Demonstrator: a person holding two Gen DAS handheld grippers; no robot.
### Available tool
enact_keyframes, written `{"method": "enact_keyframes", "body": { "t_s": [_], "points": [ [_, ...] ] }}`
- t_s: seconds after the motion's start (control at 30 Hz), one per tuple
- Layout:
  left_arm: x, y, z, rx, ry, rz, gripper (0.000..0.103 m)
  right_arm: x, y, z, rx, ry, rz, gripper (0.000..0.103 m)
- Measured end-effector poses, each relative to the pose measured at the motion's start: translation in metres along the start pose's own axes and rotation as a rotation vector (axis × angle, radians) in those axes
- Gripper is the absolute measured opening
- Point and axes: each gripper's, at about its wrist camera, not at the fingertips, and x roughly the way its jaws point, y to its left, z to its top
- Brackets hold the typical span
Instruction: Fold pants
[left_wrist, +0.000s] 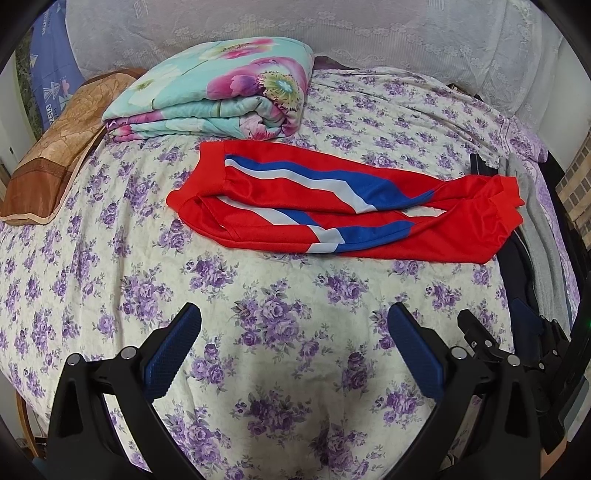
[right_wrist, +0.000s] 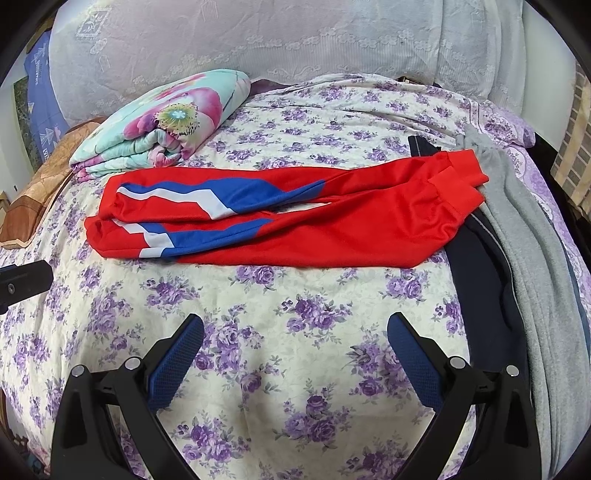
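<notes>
Red pants (left_wrist: 332, 206) with blue and white stripes lie across the bed, legs side by side, cuffs to the left and waistband to the right. They also show in the right wrist view (right_wrist: 314, 221). My left gripper (left_wrist: 293, 317) is open and empty, held above the bedspread in front of the pants. My right gripper (right_wrist: 295, 325) is open and empty too, also short of the pants. The right gripper's black body (left_wrist: 491, 343) shows at the right of the left wrist view.
The bed has a purple-flowered bedspread (left_wrist: 258, 332). A folded floral quilt (left_wrist: 221, 92) lies behind the pants, a brown pillow (left_wrist: 55, 158) at the left. Grey (right_wrist: 535, 258) and dark navy (right_wrist: 480, 277) garments lie at the right edge. A lace curtain hangs behind.
</notes>
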Motion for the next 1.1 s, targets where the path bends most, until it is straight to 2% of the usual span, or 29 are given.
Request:
{"method": "enact_keyframes", "body": {
  "t_s": [0.3,0.4,0.57,0.83,0.97,1.1],
  "points": [
    [0.0,0.0,0.0,0.0,0.001,0.0,0.098,0.002,0.001,-0.001,-0.006,0.016,-0.009,0.1],
    [0.0,0.0,0.0,0.0,0.001,0.0,0.098,0.006,0.005,-0.002,-0.056,0.024,-0.071,0.1],
    [0.0,0.0,-0.001,0.0,0.002,0.001,0.098,0.006,0.004,-0.002,-0.033,0.011,-0.04,0.1],
    [0.008,0.006,-0.002,-0.007,0.021,-0.015,0.098,0.01,0.006,-0.003,-0.065,0.027,-0.082,0.1],
    [0.034,0.029,0.012,-0.045,0.079,-0.074,0.098,0.014,0.0,-0.008,-0.071,0.06,-0.098,0.1],
    [0.086,0.072,0.042,-0.121,0.158,-0.012,0.098,0.02,-0.015,-0.015,-0.032,0.096,-0.091,0.1]
  ]
}}
